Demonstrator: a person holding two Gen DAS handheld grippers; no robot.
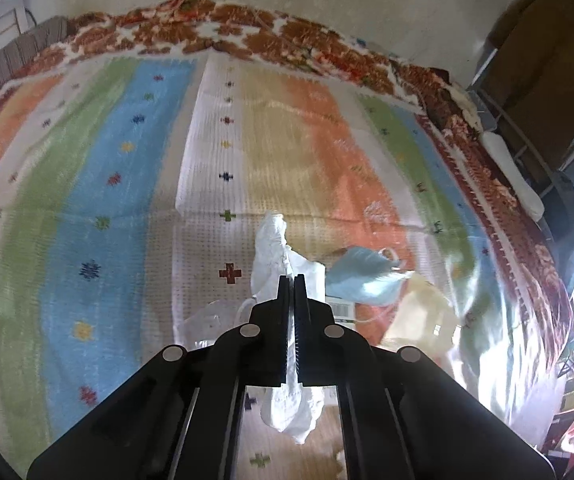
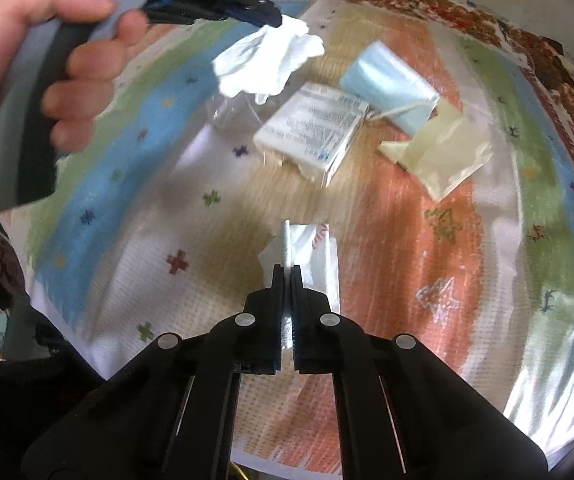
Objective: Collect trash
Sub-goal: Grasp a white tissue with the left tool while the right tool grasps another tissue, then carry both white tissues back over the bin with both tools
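- Two black two-finger grippers work over a striped woven bedcover [image 2: 427, 240] in blue, green, orange and white, dotted with small cross motifs.
- We see the left gripper [image 1: 291, 278] with its jaws pressed together on a crumpled white tissue [image 1: 275, 248], which sticks out above the tips and hangs below them, lifted off the cover.
- We see the right gripper [image 2: 286, 268] closed just as tightly on a flat white plastic wrapper [image 2: 311, 256] with a trace of red print.
- From the right wrist view, the person's bare hand [image 2: 47, 68] grips the left tool's handle at upper left.
- Lying on the cover near the tissue: a small printed white cardboard box [image 2: 311, 132], a pale blue face mask [image 2: 391, 84] with ear loops, a pale yellow plastic sachet [image 2: 443, 152] touching the mask, and a crumpled clear plastic piece [image 2: 231, 112].
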